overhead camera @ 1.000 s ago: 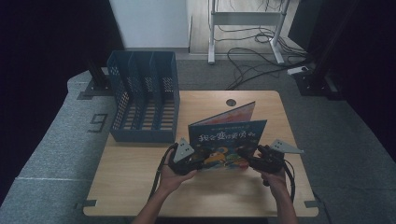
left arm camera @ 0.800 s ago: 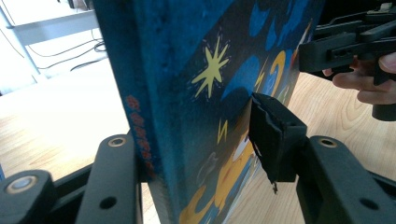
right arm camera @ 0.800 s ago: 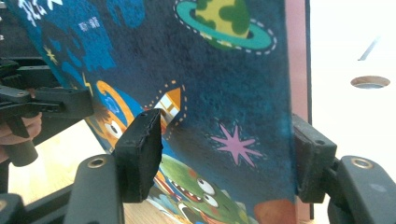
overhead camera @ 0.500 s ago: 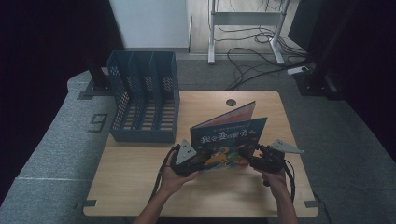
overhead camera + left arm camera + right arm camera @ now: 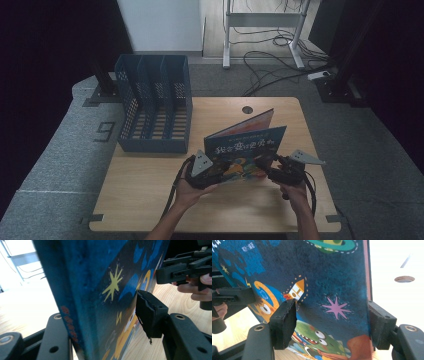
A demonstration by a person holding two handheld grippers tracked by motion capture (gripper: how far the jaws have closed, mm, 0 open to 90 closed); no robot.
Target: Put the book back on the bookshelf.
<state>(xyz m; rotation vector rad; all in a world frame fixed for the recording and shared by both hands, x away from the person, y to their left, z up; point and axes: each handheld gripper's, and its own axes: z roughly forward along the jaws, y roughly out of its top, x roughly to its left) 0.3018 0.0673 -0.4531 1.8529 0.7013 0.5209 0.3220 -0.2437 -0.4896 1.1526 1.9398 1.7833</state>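
two grippers flank an upright picture book (image 5: 245,150) on the table (image 5: 150,200): left gripper (image 5: 212,172) just widened, right gripper (image 5: 272,170) half-open, neither visibly clamping.

Your book (image 5: 246,152) wears a dark blue cover scattered with a yellow star, a pink star, a white and orange rocket, a green goggle-eyed monster and paler blue lettering, and its inner cover, on the side facing the file rack, shows orange. Left of the book you see the slate-blue file rack (image 5: 152,107), its walls patterned with small perforations. Under the book lies the pale wood-grain table (image 5: 145,192), and both grippers' jaws beside the book are black.
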